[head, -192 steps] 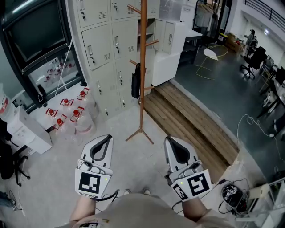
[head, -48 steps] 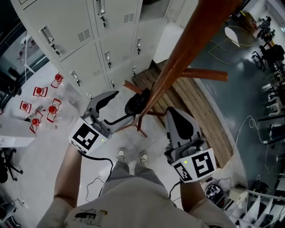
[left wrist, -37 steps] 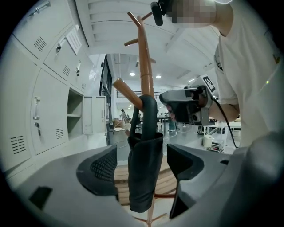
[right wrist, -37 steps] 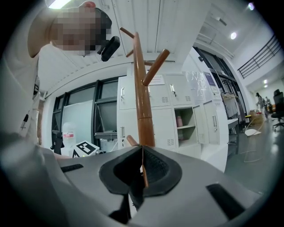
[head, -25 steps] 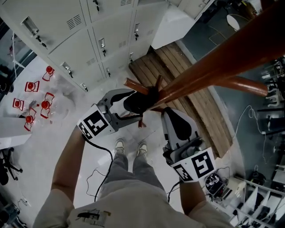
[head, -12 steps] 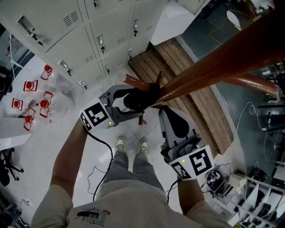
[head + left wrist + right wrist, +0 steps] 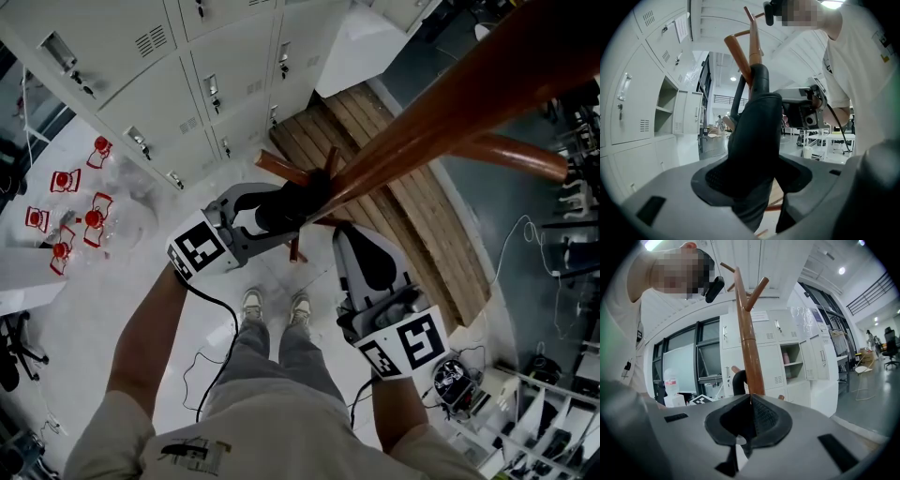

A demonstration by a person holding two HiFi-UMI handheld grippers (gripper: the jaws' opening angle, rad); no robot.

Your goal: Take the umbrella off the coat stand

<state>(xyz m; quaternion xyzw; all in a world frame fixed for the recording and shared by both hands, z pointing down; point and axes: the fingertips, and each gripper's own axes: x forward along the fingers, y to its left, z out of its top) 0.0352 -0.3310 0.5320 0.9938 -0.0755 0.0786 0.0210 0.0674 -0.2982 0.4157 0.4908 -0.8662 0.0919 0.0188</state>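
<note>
Moved: left gripper [image 7: 283, 216] jaws have just been closing; right gripper [image 7: 750, 401] has stayed put.
Stand: tall reddish-brown wooden coat stand [image 7: 441, 108], centre, beyond both grippers.
Umbrella: folded black fabric umbrella [image 7: 757, 126], hooked on a low peg, left of the pole.
Left jaws: pinching the umbrella.
Right jaws: pressed together, empty, near the pole.

No legible text, label, brand, number or sign in any view.
</note>
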